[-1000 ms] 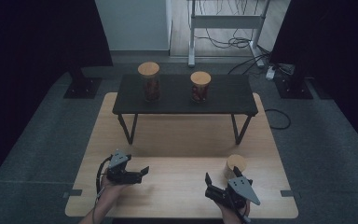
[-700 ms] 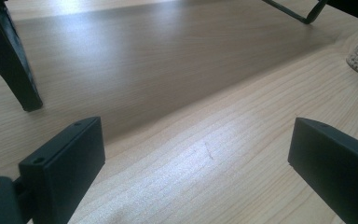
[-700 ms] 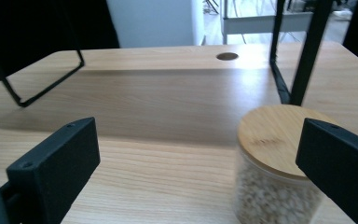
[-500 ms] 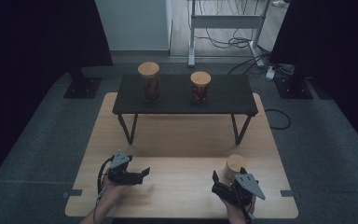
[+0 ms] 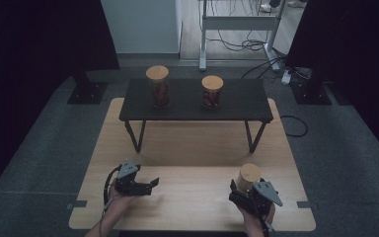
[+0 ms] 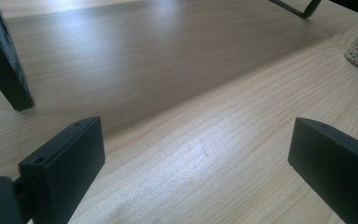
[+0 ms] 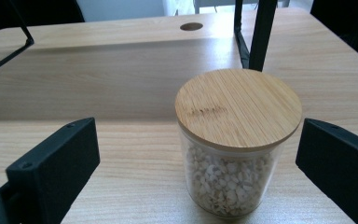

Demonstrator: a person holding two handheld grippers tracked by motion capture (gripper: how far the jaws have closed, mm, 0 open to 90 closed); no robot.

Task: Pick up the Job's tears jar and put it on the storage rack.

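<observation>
The right hand-held gripper (image 7: 198,163) stands wide open, its black jaws apart on either side of the clear glass jar with a round bamboo lid (image 7: 237,140), not touching it. The jar, filled with pale grains, sits on the light wooden worktop (image 5: 192,192) near its front right corner, just ahead of that hand. The jar looks off-centre toward one jaw, so a close from here would likely have that jaw hit first and shove or tip it (glass on smooth wood slides easily). Gripping high, on the lid rim, might lift the lid alone.

The left hand-held gripper (image 5: 150,185) is likewise open and empty, low over bare wood at the front left, well apart from the jar.

Farther back, a low black bench (image 5: 195,101) carries two more bamboo-lidded jars (image 5: 158,86) (image 5: 212,91); their dark contents are too small to identify. I can't tell whether the lid is loose or snug.
</observation>
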